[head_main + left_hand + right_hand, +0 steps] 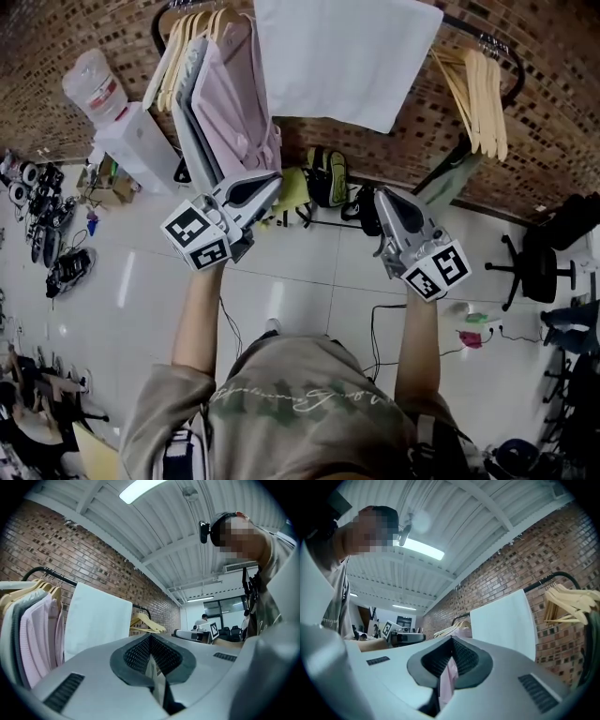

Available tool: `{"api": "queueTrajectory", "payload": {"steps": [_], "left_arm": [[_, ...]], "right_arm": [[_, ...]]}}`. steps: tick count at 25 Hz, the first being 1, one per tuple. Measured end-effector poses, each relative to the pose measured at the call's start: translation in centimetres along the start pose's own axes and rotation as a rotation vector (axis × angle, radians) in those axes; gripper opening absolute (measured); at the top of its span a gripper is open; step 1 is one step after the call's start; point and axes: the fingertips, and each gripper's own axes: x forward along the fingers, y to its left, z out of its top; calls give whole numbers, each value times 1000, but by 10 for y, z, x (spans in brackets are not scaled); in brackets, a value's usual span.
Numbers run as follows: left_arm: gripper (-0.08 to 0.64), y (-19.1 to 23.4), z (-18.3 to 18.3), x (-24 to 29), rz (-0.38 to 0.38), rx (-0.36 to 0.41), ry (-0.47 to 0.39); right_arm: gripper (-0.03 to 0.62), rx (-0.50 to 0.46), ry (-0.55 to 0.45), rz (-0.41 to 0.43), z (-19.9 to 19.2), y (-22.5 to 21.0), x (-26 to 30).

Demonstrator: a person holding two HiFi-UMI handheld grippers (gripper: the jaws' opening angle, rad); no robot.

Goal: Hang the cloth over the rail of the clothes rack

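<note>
An office-like workroom: brick wall (75, 28), tiled floor (309, 272), water dispenser (131, 141), swivel chair (539, 264), clothes rack (459, 22).

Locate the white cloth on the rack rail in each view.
Head view: white rectangular cloth, top centre.
Left gripper view: left of centre.
Right gripper view: right of centre.
Shared landmark: empty wooden hangers beside it.

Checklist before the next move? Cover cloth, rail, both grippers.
1. White cloth draped over the rail: ok.
2. Left gripper shut, nothing between its jaws: ok.
3. Right gripper shut, nothing between its jaws: ok.
4. Both grippers apart from the cloth, below it in the head view: ok.
5. Cloth hangs evenly front and back: cannot tell, the back side is hidden.
</note>
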Motion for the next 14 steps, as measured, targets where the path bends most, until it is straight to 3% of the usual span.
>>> {"api": "queueTrajectory", "payload": {"steps": [14], "left_arm": [[6, -13, -5, -8, -44, -7, 8]], "right_arm": [[9, -16, 28, -7, -9, 21, 1]]}}
